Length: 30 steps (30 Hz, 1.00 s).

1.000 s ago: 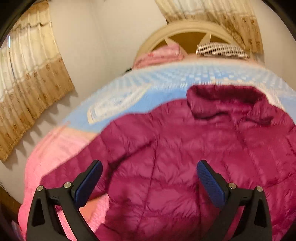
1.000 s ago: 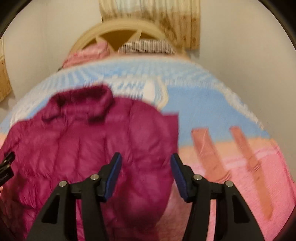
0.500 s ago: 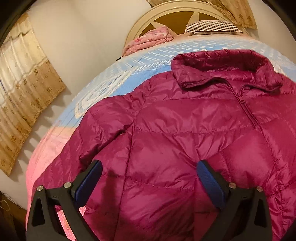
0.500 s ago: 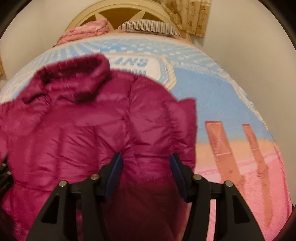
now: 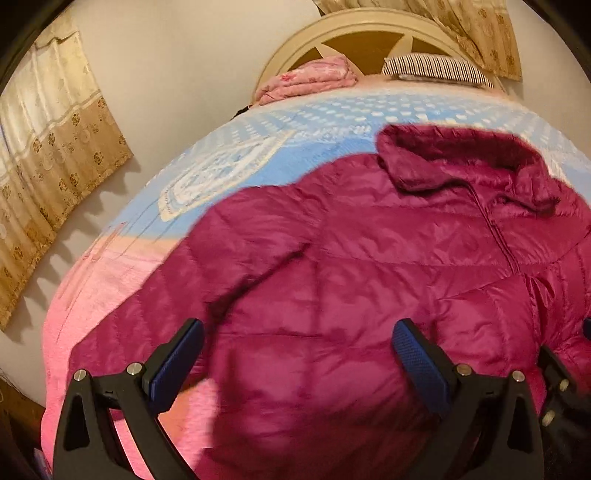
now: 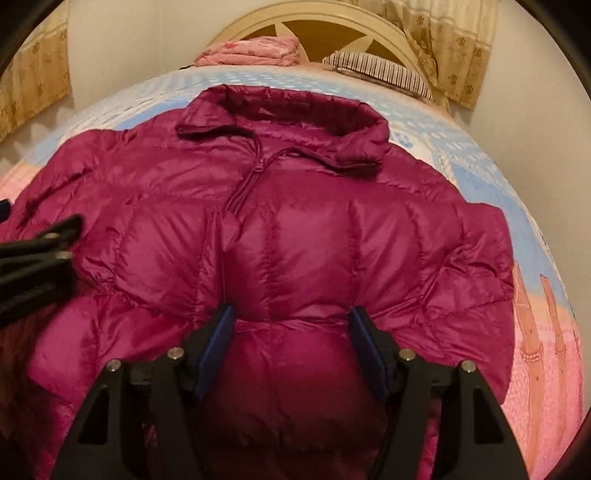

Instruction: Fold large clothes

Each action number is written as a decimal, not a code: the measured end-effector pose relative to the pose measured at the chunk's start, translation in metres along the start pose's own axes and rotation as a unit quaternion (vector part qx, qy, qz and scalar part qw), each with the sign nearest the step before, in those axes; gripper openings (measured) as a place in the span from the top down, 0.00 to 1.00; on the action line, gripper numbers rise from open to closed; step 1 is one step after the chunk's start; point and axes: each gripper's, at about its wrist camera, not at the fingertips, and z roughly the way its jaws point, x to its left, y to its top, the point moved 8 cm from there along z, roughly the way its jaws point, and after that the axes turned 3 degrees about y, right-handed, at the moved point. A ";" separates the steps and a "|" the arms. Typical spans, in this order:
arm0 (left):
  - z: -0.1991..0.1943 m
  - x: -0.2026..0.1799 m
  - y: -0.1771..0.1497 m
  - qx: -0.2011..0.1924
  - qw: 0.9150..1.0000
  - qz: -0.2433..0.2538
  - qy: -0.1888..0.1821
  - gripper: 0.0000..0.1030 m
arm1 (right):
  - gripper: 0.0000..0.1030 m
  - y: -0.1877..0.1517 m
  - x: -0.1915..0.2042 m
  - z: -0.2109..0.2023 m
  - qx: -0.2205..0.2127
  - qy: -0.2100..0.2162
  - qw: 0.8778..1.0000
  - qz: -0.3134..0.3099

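Observation:
A large magenta puffer jacket lies front-up on the bed, collar toward the headboard, zipper closed. It also fills the right wrist view. My left gripper is wide open and empty, above the jacket's left sleeve and lower body. My right gripper is open, its blue pads on either side of a puffed panel on the jacket's lower front; whether they touch it I cannot tell. The left gripper also shows as a black shape at the left edge of the right wrist view.
The bed carries a blue and pink blanket. A folded pink quilt and a striped pillow lie against the cream headboard. Curtains hang on the left wall. A wall is close on the bed's right side.
The right gripper has moved left and forward, from the jacket's right edge to over its lower front. The left view has pulled back, showing more blanket beyond the collar.

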 end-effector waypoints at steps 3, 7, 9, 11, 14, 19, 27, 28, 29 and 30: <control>-0.012 0.040 0.001 -0.024 1.000 -0.012 0.013 0.01 | 0.34 0.007 0.004 -0.026 -0.029 -0.003 1.000 0.008; -0.011 0.109 -0.014 -0.034 0.997 -0.029 0.059 0.01 | 0.30 0.017 0.039 -0.047 -0.060 0.041 0.997 -0.014; -0.001 0.152 -0.029 -0.024 0.994 -0.043 0.093 0.01 | 0.30 0.011 0.057 -0.037 -0.048 0.044 0.997 -0.040; 0.014 0.196 -0.048 0.001 0.990 -0.060 0.129 0.01 | 0.31 -0.003 0.070 -0.009 -0.013 0.016 0.997 -0.071; 0.031 0.249 -0.077 0.042 0.982 -0.084 0.166 0.01 | 0.30 -0.005 0.068 -0.009 -0.016 0.019 0.998 -0.062; 0.047 0.289 -0.108 0.083 0.974 -0.144 0.153 0.01 | 0.30 -0.004 0.061 -0.030 -0.046 0.016 0.998 -0.047; 0.063 0.257 -0.107 0.099 0.980 -0.163 0.062 0.65 | 0.27 0.007 0.052 -0.045 -0.082 0.004 0.995 -0.053; 0.060 0.255 -0.106 0.095 0.981 -0.160 0.058 0.77 | 0.26 0.009 0.049 -0.048 -0.087 0.001 0.995 -0.051; 0.057 0.250 -0.102 0.090 0.983 -0.147 0.057 0.82 | 0.25 0.008 0.047 -0.051 -0.089 -0.001 0.995 -0.051; 0.053 0.247 -0.098 0.086 0.985 -0.141 0.057 0.86 | 0.24 0.009 0.045 -0.052 -0.091 -0.004 0.995 -0.050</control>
